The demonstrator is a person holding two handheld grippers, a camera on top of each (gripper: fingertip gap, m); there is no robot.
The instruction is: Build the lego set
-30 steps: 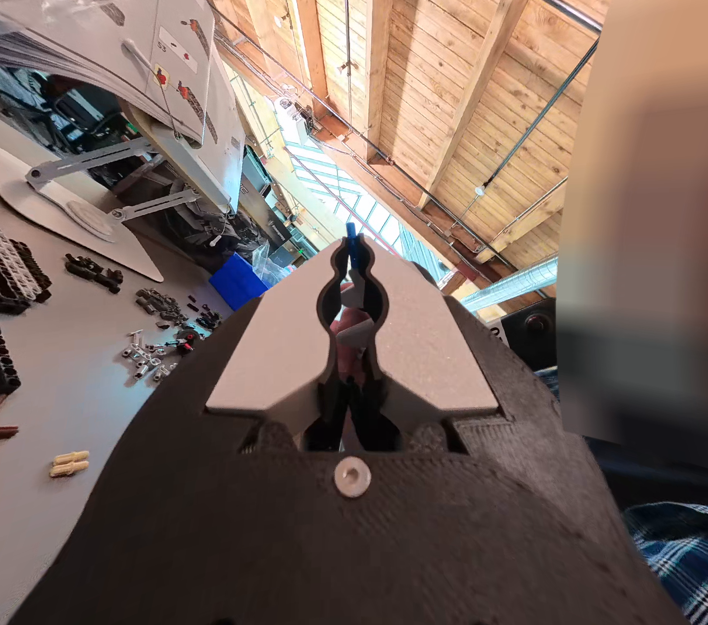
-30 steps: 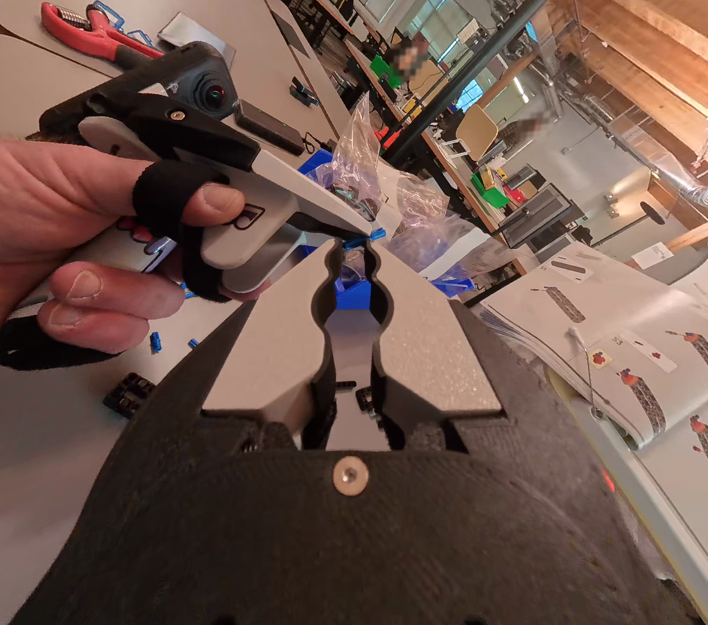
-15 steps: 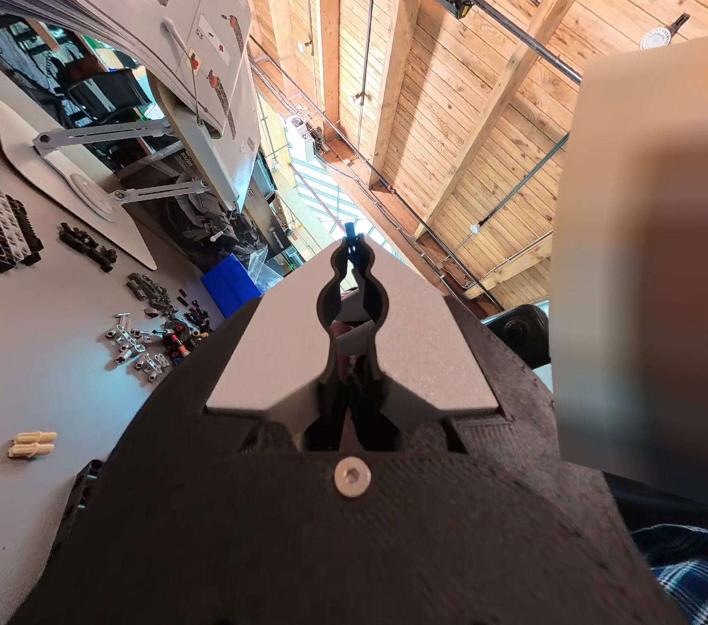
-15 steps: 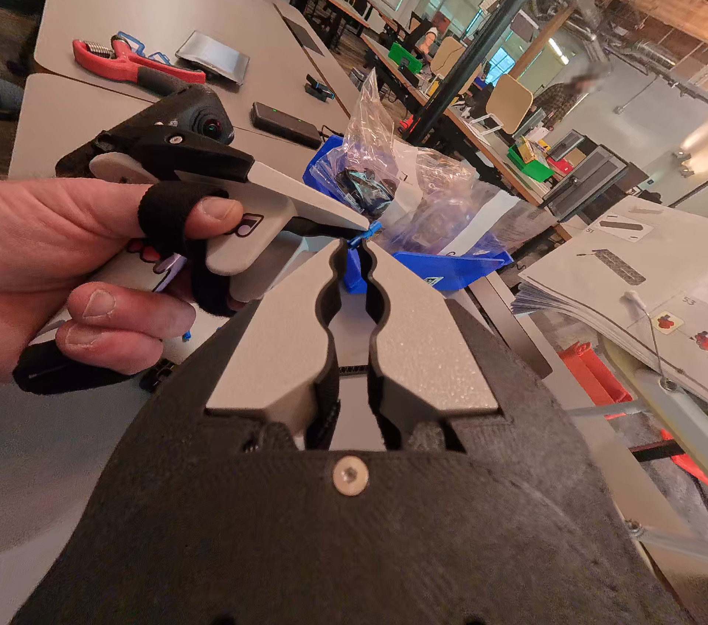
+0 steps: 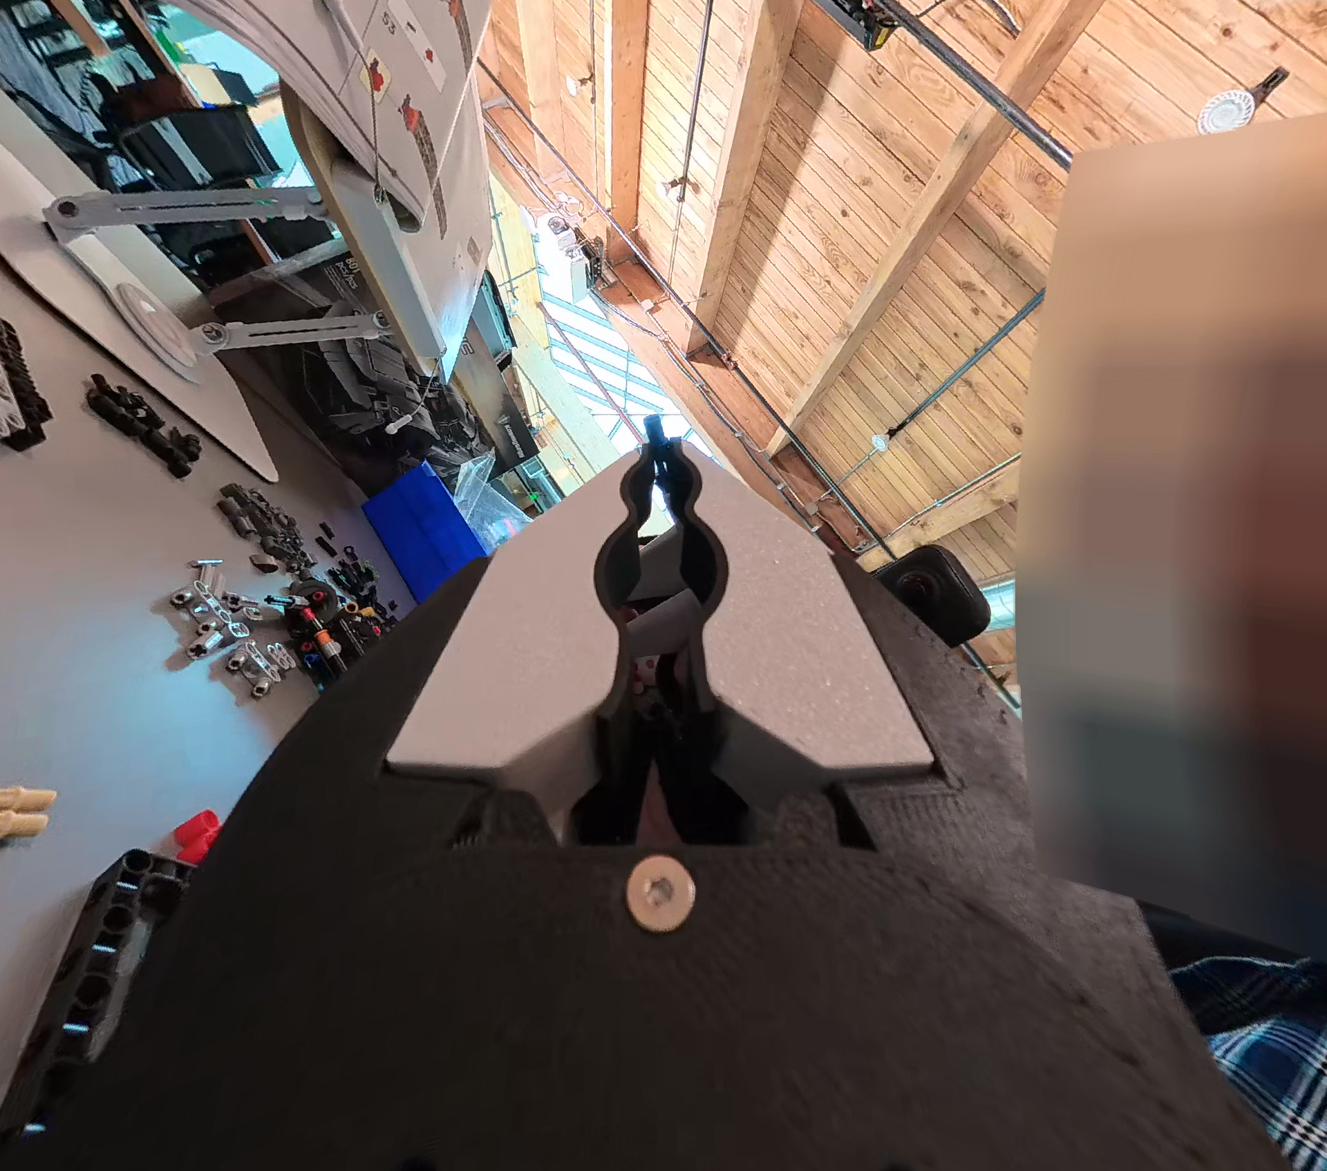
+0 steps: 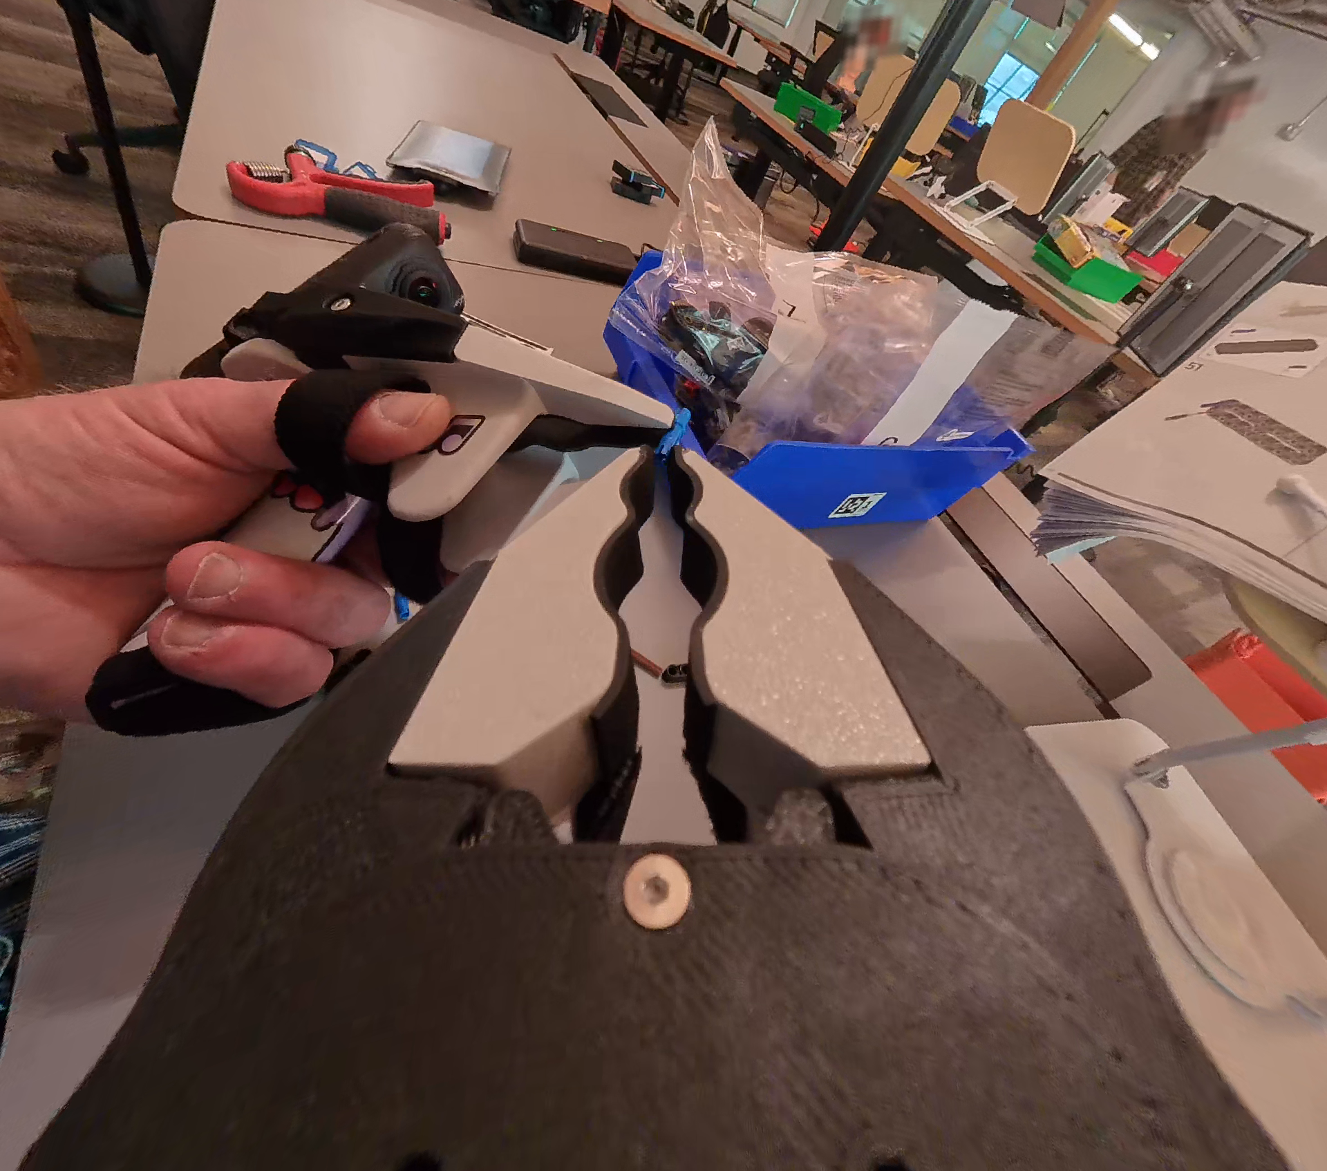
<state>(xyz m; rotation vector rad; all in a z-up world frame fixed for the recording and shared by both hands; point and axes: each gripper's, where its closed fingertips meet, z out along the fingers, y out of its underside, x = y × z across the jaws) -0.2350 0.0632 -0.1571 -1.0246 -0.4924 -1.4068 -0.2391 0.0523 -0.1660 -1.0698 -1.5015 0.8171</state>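
My left gripper [image 5: 658,461] points up at the wooden ceiling and is shut on a small blue pin [image 5: 655,429] that sticks out past its tips. In the right wrist view a hand [image 6: 143,490] holds the left gripper [image 6: 659,418] level, with the blue pin [image 6: 675,427] at its tip. My right gripper [image 6: 664,458] meets it from below at a right angle. Its jaws are closed to a narrow gap on the lower end of the same pin. Both grippers hang above the grey table [image 6: 323,59].
Loose grey and black pieces [image 5: 273,619], a black beam [image 5: 108,921], a red piece [image 5: 197,831] and tan pins [image 5: 21,810] lie on the table. An open instruction booklet [image 6: 1221,454] rests on a stand. A blue bin [image 6: 862,490] holds plastic bags [image 6: 790,332]. Red clamp [image 6: 323,188] far left. Left and right tips are no more than a few centimetres apart.
My right gripper's jaws have narrowed onto the blue pin held by the left gripper. Both views have tilted: the left gripper points more steeply up, the right view looks lower over the table.
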